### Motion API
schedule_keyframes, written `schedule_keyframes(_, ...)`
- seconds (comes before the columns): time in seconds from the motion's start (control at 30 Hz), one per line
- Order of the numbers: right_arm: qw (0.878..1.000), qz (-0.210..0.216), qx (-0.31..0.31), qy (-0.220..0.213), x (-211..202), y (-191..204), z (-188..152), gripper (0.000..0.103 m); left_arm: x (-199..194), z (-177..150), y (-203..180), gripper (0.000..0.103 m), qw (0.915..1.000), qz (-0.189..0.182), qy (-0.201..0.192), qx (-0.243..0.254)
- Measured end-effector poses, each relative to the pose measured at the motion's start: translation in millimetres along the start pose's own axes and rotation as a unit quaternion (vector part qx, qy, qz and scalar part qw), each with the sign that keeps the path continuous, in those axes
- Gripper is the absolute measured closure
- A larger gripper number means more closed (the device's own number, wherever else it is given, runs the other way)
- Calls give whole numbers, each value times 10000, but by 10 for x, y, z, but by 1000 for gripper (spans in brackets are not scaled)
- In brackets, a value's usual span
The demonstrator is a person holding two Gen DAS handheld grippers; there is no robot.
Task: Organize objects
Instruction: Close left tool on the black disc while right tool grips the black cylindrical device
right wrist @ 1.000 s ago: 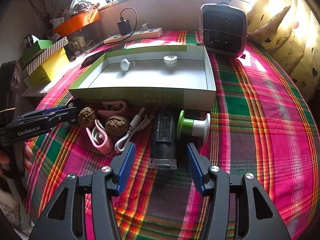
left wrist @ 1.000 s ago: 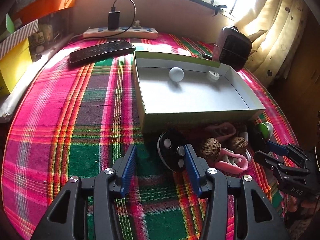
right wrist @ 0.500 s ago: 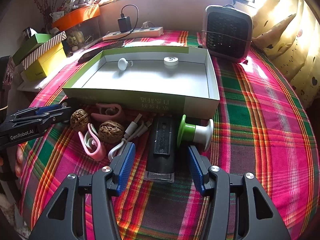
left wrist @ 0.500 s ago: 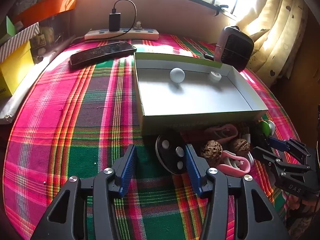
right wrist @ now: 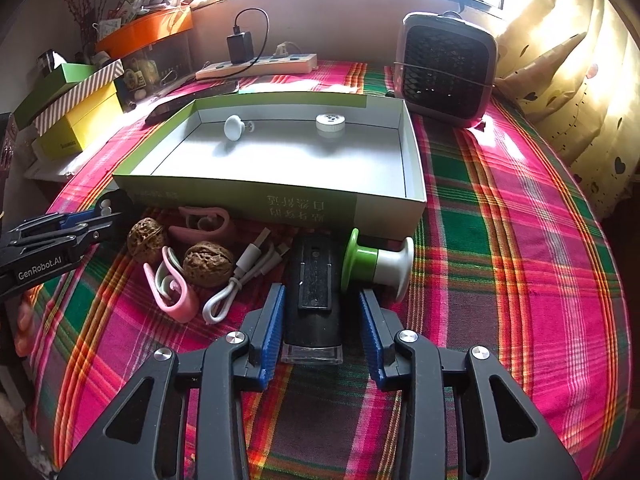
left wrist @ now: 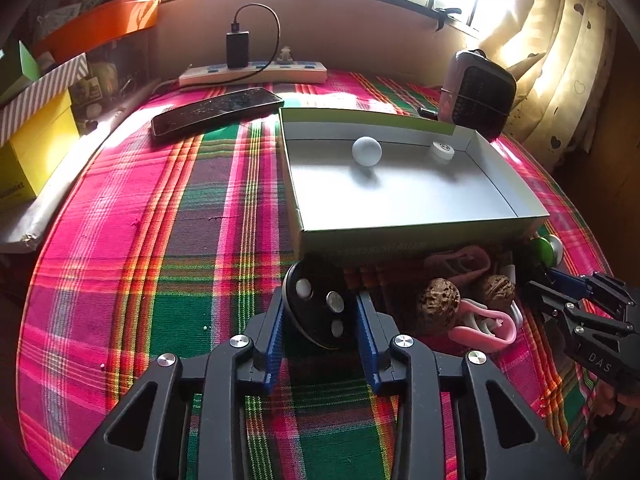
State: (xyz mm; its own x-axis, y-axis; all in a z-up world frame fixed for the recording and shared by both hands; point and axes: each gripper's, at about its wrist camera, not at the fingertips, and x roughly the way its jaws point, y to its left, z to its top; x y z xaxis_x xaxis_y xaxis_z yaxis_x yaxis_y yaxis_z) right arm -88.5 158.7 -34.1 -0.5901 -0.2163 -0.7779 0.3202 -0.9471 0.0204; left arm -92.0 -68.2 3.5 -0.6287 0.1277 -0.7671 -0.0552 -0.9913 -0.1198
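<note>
1. Left wrist: the left gripper (left wrist: 320,320) is closing around the black disc (left wrist: 318,306) just before the tray (left wrist: 420,234); pads look in contact. The round edge could slip out.
2. Right wrist: the right gripper (right wrist: 322,316) is closing on the black device (right wrist: 314,300); the right pad stands off, risking nudging the green spool (right wrist: 376,264).

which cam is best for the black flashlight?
Right wrist: the black flashlight lies lengthwise, fully visible between the closing right gripper fingers, clear lens end nearest the camera. The left wrist view doesn't show it; only the right gripper reaches in there.
</note>
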Motion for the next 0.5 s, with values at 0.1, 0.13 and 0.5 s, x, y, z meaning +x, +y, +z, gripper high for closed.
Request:
schedule_keyframes(0.1,10000,-20,-23,1,5,15,4,71,1,-3,2,73,10000,-10,-1,-9)
schedule_keyframes(0.13,10000,-32,-34,2,6,21,5,71,2,-3,1,73,10000,-5,-1,-5)
schedule_keyframes(0.5,10000,-59,-49,2,10,38,5,71,1,0,-3,74,10000,10,-9,13)
